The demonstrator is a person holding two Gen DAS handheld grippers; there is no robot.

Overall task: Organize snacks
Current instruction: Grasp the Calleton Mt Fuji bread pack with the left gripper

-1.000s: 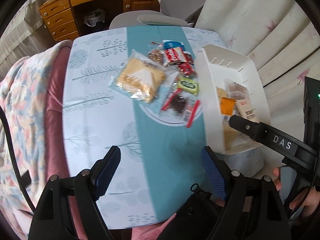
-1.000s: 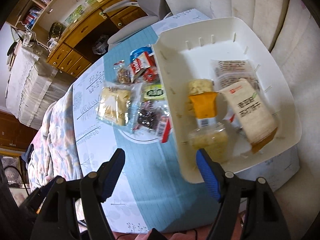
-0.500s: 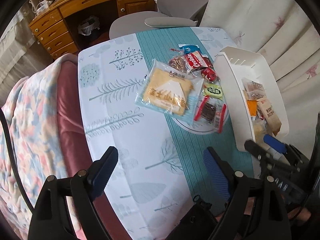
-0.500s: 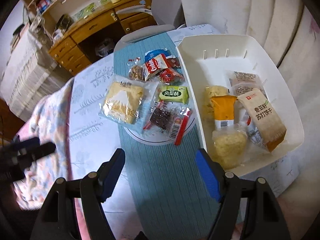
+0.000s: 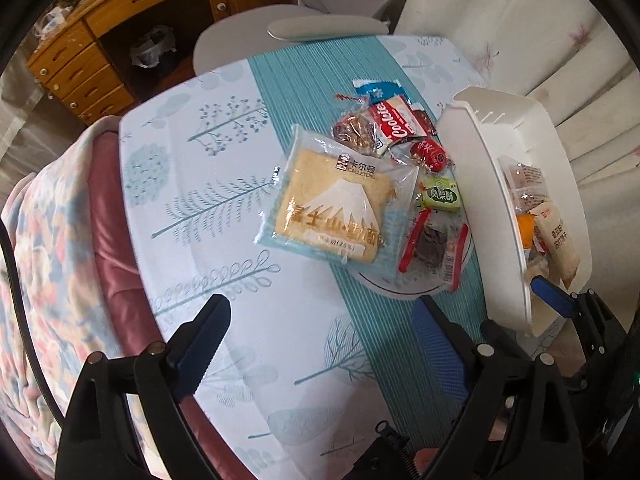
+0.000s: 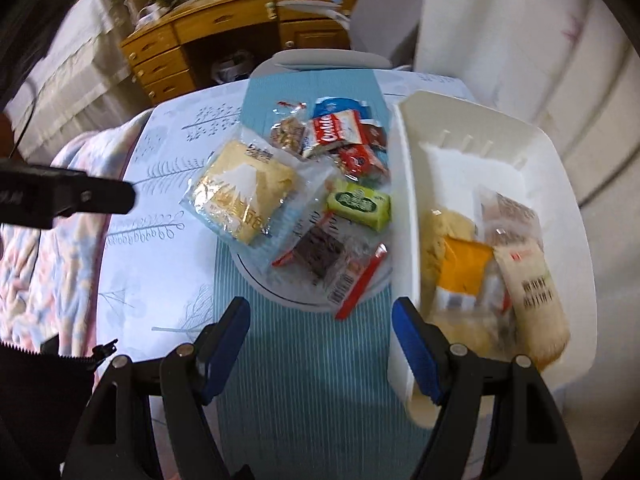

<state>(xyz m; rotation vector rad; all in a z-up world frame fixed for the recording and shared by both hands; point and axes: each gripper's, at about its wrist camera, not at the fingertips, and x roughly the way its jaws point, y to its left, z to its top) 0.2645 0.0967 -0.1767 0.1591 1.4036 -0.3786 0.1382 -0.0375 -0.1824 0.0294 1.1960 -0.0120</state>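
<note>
Several snack packets lie on a plate (image 5: 394, 288) (image 6: 288, 294) on the teal runner: a big toast bag (image 5: 334, 210) (image 6: 242, 190), a green pastry pack (image 5: 440, 196) (image 6: 358, 204), a dark cake in a clear red-edged wrapper (image 5: 434, 240) (image 6: 324, 254), a red cookie pack (image 5: 398, 122) (image 6: 334, 132). A white basket (image 5: 504, 200) (image 6: 404, 216) to the right holds several packets, among them an orange one (image 6: 462, 268). My left gripper (image 5: 320, 344) is open and empty above the near table. My right gripper (image 6: 320, 344) is open and empty, near the basket's front corner.
A grey chair (image 5: 280, 36) stands behind the table, with a wooden desk (image 5: 100, 32) beyond. A floral blanket (image 5: 36, 264) lies over the red seat at the left. Curtains (image 5: 540, 40) hang at the right. The left gripper's arm shows in the right wrist view (image 6: 64, 198).
Both grippers have pulled back and shifted left, so the snacks sit nearer the middle of each view. Both stay open and empty. The snacks have not moved.
</note>
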